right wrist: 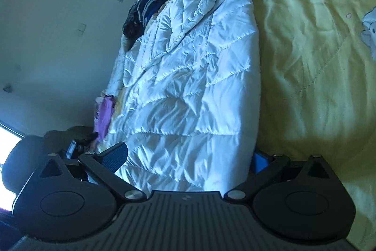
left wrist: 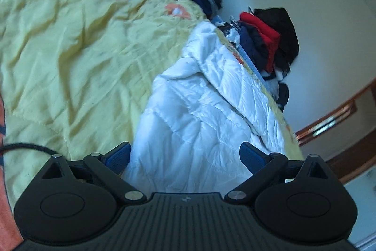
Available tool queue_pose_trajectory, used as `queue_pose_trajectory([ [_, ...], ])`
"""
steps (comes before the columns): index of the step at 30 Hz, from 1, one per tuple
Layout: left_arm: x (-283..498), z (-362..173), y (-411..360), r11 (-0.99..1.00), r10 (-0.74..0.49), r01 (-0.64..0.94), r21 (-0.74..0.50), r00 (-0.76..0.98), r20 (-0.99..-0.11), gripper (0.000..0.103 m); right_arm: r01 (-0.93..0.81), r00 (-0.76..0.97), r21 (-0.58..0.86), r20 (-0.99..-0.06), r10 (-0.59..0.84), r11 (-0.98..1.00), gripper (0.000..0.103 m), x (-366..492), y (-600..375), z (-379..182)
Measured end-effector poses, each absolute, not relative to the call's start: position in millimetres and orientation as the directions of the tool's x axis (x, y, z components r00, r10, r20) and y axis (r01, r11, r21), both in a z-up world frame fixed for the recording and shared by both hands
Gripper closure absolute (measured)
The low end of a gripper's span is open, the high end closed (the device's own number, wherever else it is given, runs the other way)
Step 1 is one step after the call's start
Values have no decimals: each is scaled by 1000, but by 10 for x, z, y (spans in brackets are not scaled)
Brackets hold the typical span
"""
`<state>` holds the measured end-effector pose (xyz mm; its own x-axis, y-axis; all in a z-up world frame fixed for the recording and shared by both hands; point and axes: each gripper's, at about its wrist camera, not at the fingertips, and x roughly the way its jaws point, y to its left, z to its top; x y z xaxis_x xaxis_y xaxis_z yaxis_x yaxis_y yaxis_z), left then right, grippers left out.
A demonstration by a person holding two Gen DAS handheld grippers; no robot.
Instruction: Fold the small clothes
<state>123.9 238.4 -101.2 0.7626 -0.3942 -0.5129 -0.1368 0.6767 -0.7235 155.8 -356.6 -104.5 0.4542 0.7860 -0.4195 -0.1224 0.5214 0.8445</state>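
Both the left gripper (left wrist: 185, 157) and right gripper (right wrist: 188, 158) gape around the white jacket (right wrist: 192, 77) at 12 o'clock, probably readying a fold on the yellow quilt (left wrist: 70, 58)

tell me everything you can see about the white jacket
The white jacket is glossy, quilted and puffy, stitched in slanted panels. It lies crumpled lengthwise on the yellow bedspread, near the bed's edge, with a sleeve folded over its far end. Both grippers are open with its fabric between their blue-padded fingers: the left gripper at one end, the right gripper at the other. Neither has closed on it.
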Motion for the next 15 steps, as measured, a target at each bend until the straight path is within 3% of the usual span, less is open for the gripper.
queue_pose_trajectory([
  [9,1195,-1161,2288,586,-614,-25,-810,638,-465,4,-115,450,841,-431,782,529,0,1573,-3566,-1052],
  [15,1148,-1115,2260,581,-628,4,-814,638,-445,11,-98,446,845,-435,782,526,0,1594,-3573,-1058],
])
